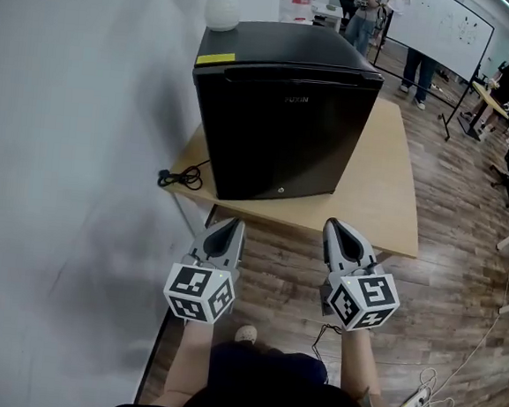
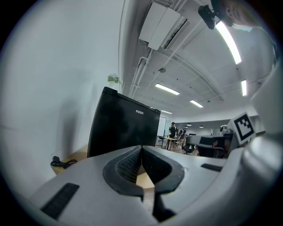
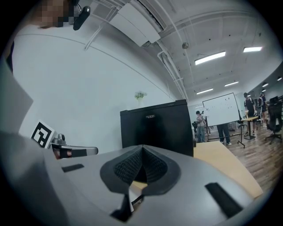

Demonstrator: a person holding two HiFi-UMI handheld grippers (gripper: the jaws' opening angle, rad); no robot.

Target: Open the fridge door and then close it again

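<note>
Black fridge (image 1: 280, 112): a small cube-shaped fridge stood on a pale wooden table (image 1: 388, 197) against a white wall (image 1: 65, 137), its front facing the person.
Fridge door (image 1: 286, 143): it lay shut, flush with the cabinet, with no gap showing along its edges. No handle that stuck out could be made out.
Step in hand: the scene alone did not settle it. A closed door with both grippers held back fits a door waiting to be pulled open, and equally one that was swung shut again.
Next move: left unjudged, since either reading would ask for something different. Neither gripper touched the fridge.
Left gripper (image 1: 234, 224): held level and pointed at the fridge, short of the table's near edge, at the lower left of the door. Its jaws were pressed together with nothing between them.
Right gripper (image 1: 334, 224): held level beside the left one, also short of the table and aimed at the lower right of the door. Its jaws were together and empty.
Arms: both forearms reached forward from the body, roughly parallel, with the marker cubes toward the person.
Other things: a dark power cord (image 1: 181, 178) lay coiled on the table to the left of the fridge, and a white vase (image 1: 223, 0) stood on the fridge top.
</note>
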